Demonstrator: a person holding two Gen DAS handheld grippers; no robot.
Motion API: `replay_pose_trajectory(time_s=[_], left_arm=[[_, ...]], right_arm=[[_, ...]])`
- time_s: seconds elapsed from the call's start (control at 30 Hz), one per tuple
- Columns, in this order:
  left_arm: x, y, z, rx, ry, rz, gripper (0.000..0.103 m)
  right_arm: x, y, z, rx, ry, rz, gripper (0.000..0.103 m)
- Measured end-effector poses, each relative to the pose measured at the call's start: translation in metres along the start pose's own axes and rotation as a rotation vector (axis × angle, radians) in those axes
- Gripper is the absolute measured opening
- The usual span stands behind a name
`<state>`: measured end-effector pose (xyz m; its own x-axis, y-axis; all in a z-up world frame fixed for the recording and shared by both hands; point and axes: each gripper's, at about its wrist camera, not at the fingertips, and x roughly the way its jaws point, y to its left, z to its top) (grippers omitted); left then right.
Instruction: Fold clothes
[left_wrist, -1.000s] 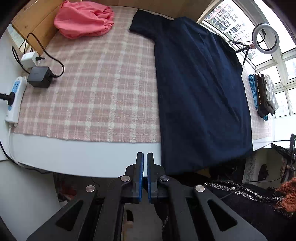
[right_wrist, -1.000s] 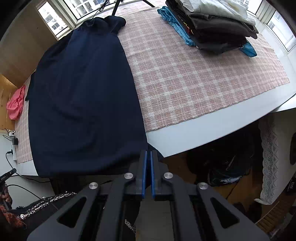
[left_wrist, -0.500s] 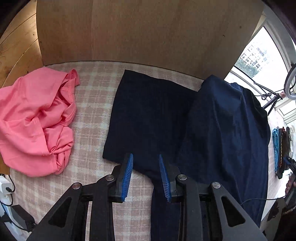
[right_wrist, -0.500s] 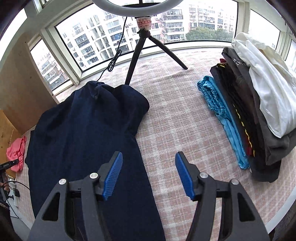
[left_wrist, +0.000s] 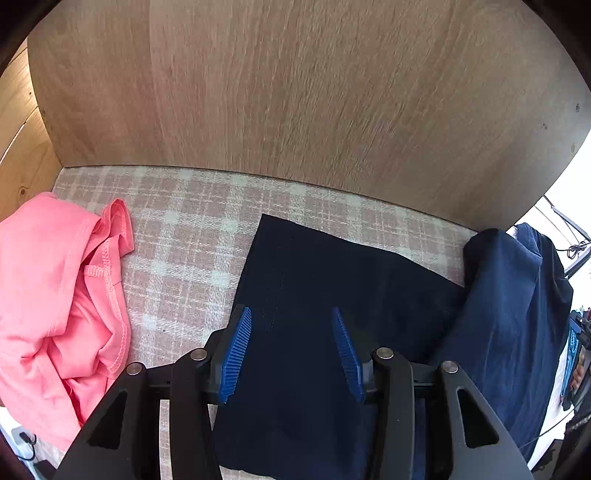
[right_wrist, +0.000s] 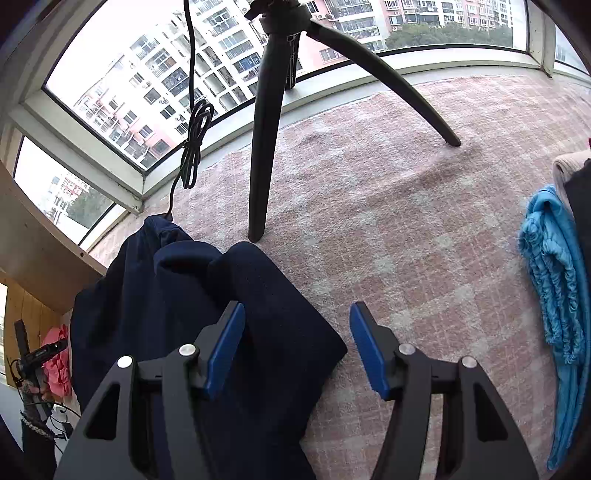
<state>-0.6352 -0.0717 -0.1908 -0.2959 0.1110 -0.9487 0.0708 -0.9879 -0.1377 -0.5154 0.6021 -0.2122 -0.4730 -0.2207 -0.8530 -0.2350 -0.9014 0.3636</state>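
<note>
the navy garment (left_wrist: 332, 295) is lying spread on the plaid-covered surface (left_wrist: 184, 229), one sleeve reaching toward the wooden wall, the other toward the window. the left gripper (left_wrist: 291, 350) is opening over the left sleeve with cloth lying below its pads, not pinched; the right gripper (right_wrist: 295, 347) is standing spread over the right sleeve's edge, nothing clamped. the risk is pinching the plaid cover along with the sleeve, or catching only one layer, so the fold is dragging crooked. the tripod leg (right_wrist: 258, 166) is sitting close enough to snag. only the left view is showing the pink garment (left_wrist: 55, 295) clearly; only the right is showing the blue cloth (right_wrist: 554, 288).
</note>
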Motion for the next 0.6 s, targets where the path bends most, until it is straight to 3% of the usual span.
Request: replay_pose_trajectory(time_s=[0.13,0.2,0.23,0.27,0.33,0.43,0.53,0.6], left_arm=[[0.014,-0.010,-0.002,0.059,0.022,-0.006,0.044],[0.019,-0.018,-0.005,0.108,0.016,0.032,0.043],[0.020,-0.022,-0.007,0.133,0.006,0.050,0.037],[0.020,-0.027,-0.009,0.159,-0.005,0.068,0.019],[0.018,-0.030,-0.013,0.177,-0.012,0.093,0.001],[-0.001,-0.023,-0.019,0.155,-0.052,0.148,0.001],[-0.037,0.004,-0.031,0.061,-0.167,0.236,0.001],[-0.041,0.025,-0.037,-0.004,-0.175,0.139,0.003]], right_arm=[[0.021,0.007,0.001,-0.036,0.042,0.021,0.056],[0.027,0.012,-0.002,-0.045,0.058,0.038,0.024],[0.028,0.013,-0.004,-0.043,0.064,0.042,0.005],[0.027,0.015,-0.005,-0.041,0.062,0.055,0.005],[0.017,0.021,-0.009,-0.054,0.040,0.067,0.005],[-0.021,0.028,-0.013,-0.078,-0.049,0.039,0.004],[-0.066,0.013,-0.019,-0.044,-0.152,-0.031,0.004],[-0.085,-0.001,-0.023,-0.021,-0.193,-0.092,0.004]])
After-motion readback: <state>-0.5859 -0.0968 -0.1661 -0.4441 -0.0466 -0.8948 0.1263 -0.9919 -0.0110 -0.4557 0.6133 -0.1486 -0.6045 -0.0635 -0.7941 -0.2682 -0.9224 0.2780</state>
